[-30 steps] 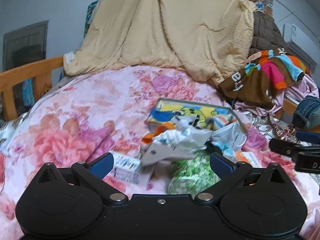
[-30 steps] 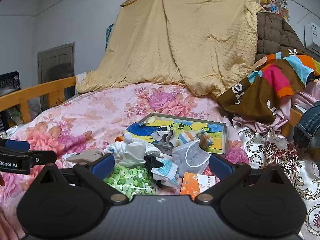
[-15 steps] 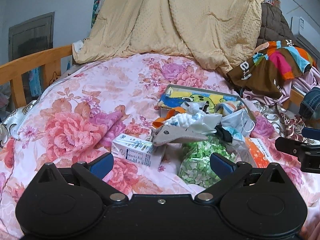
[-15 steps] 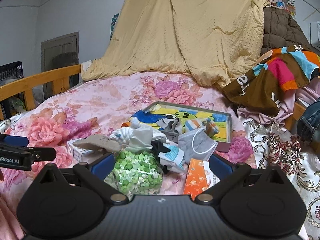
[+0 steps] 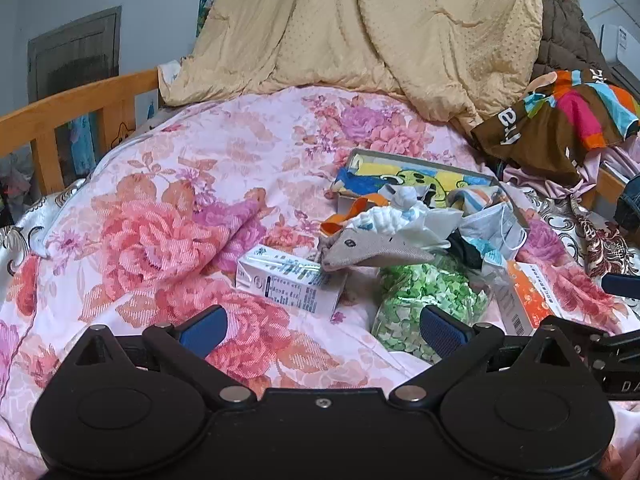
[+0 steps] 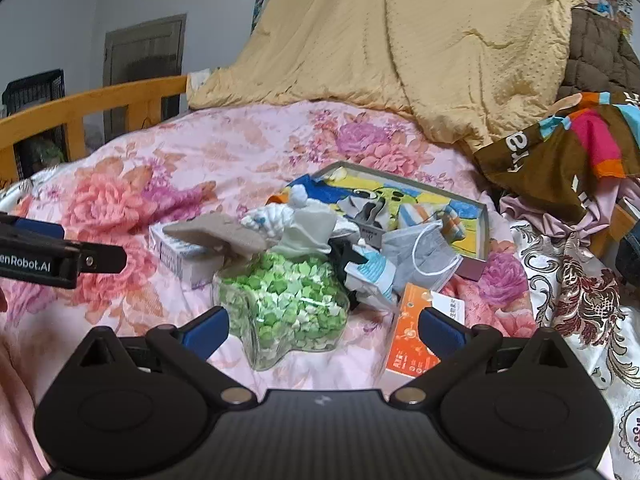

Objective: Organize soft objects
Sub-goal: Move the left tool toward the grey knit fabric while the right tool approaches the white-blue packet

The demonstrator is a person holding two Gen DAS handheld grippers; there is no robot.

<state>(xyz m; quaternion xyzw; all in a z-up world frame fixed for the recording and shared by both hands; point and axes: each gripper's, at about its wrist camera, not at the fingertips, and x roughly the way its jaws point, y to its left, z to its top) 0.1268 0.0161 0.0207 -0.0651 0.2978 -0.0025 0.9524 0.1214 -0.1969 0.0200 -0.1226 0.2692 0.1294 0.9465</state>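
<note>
A heap of soft things lies on the floral bedspread (image 5: 168, 216): a beige sock (image 5: 372, 250) (image 6: 224, 234), white socks (image 5: 384, 216) (image 6: 276, 216), a grey face mask (image 6: 420, 256) (image 5: 496, 224). Behind it stands a shallow grey box (image 6: 486, 224) (image 5: 420, 162) lined with a cartoon towel. My left gripper (image 5: 322, 326) is open and empty, short of the heap. My right gripper (image 6: 322, 326) is open and empty, just before a clear jar of green paper stars (image 6: 288, 304) (image 5: 424, 296).
A white carton (image 5: 292, 286) lies left of the heap and an orange box (image 6: 416, 344) (image 5: 528, 300) right of it. A yellow quilt (image 5: 380, 28) hangs behind. Colourful clothes (image 6: 568, 148) are piled at the right. A wooden bed rail (image 5: 80, 108) runs along the left.
Both grippers have drawn back and risen from the heap, so the carton, jar and orange box now show more fully. Both stay open and empty.
</note>
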